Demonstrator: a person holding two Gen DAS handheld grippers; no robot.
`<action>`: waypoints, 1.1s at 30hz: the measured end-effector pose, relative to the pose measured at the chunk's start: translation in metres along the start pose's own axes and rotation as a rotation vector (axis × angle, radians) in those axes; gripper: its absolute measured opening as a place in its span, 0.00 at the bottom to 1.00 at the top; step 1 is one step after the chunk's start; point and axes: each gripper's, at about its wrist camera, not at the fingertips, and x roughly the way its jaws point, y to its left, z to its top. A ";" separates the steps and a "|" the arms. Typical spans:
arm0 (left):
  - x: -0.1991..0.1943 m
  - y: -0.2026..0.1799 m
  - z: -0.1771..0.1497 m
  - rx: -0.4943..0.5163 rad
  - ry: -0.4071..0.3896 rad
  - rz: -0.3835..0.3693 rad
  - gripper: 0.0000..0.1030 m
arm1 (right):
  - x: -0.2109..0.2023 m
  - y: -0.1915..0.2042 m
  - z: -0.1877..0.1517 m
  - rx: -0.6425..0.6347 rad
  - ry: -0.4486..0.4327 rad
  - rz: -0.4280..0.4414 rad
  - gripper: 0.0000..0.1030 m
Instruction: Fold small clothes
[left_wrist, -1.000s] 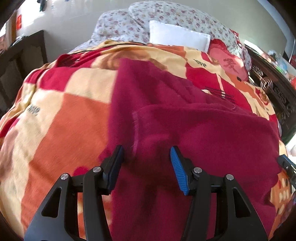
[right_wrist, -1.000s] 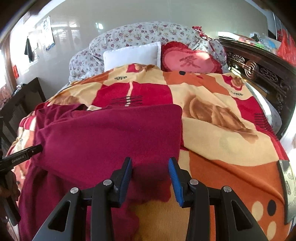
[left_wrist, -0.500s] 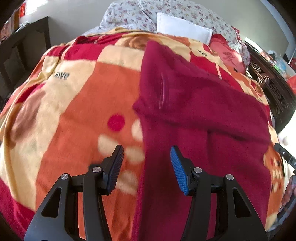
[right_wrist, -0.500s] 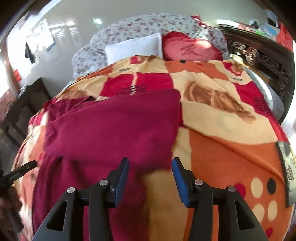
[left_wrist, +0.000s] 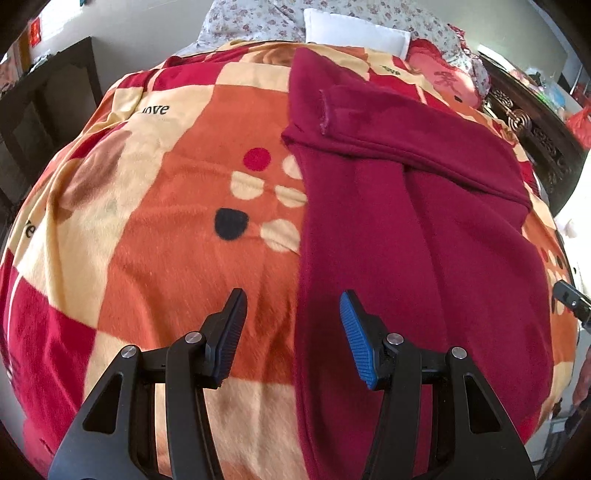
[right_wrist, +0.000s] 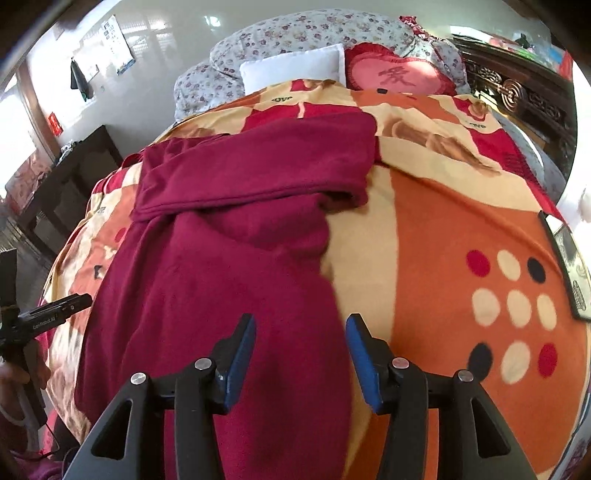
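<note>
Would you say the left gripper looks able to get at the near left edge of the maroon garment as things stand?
Probably yes: the left gripper is open and straddles the edge of the maroon garment on the blanket, with nothing between.

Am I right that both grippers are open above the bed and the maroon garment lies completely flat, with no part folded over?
Not quite: both the left gripper and right gripper are open, but the maroon garment already has its upper part folded across its body, as the left wrist view shows.

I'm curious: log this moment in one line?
left gripper: open, empty | right gripper: open, empty | maroon garment: sleeve folded across, on blanket
</note>
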 end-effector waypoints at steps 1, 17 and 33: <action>-0.003 -0.002 -0.002 0.008 -0.003 -0.003 0.51 | -0.001 0.004 -0.002 -0.004 -0.001 0.004 0.47; -0.017 0.005 -0.038 -0.022 0.068 -0.102 0.51 | -0.017 0.013 -0.040 -0.017 0.024 -0.023 0.58; -0.008 0.001 -0.065 -0.040 0.160 -0.221 0.68 | -0.025 -0.038 -0.075 0.133 0.065 -0.044 0.61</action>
